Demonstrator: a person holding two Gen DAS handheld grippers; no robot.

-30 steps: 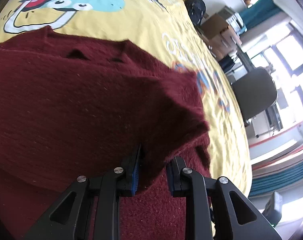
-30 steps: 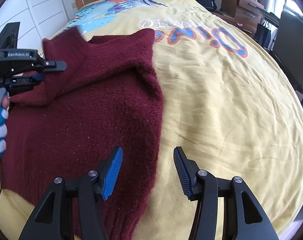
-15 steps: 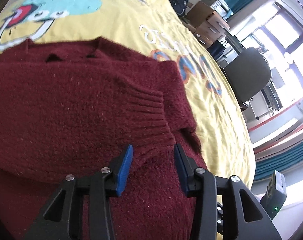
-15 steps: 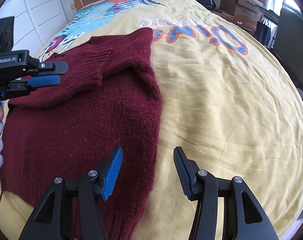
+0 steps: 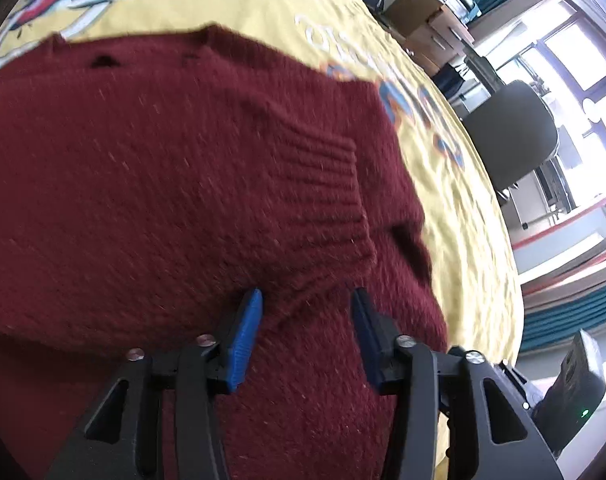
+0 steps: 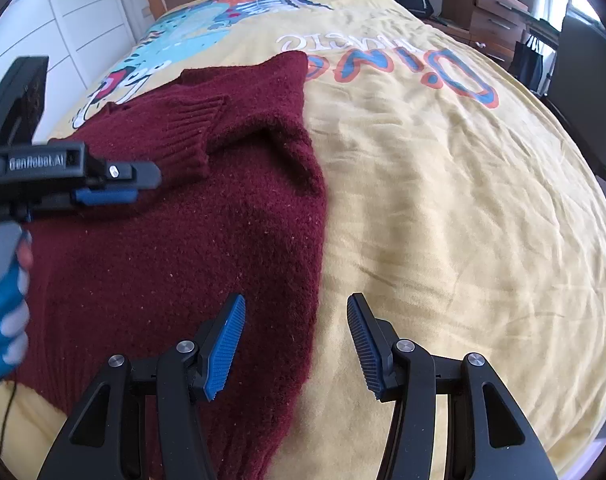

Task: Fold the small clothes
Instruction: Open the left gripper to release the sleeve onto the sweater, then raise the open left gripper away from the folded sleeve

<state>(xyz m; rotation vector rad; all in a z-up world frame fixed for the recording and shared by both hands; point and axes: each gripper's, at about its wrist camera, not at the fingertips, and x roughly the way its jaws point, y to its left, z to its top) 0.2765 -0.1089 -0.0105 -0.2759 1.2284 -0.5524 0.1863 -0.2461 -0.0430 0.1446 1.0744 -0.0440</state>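
Right wrist view takes in the most: a bed [image 6: 443,208] under a yellow cover printed with cartoon dinosaurs and lettering, and on its left part a dark red knitted sweater [image 6: 207,240] lying flat, collar toward the headboard, hem toward the camera. One sleeve [image 6: 191,128] is already laid across the chest, its ribbed cuff resting on the body of the garment. On the other side the shoulder is turned in as a loose, bunched fold beside the cover, not a clean flat one. So, as I judge it, the sleeves are roughly dealt with, while the body is at full length: the lengthwise fold, hem up toward the collar, looks like the main work left, with some smoothing of that bunched edge.

The left gripper [image 6: 115,184] hangs just above the sweater beside the cuff, released, holding nothing; in the left wrist view its blue pads stand apart with only knit fabric between and below them. The right gripper [image 6: 295,344] is likewise spread and empty, low over the sweater's side edge near the hem, one finger over the wool, the other over bare cover.
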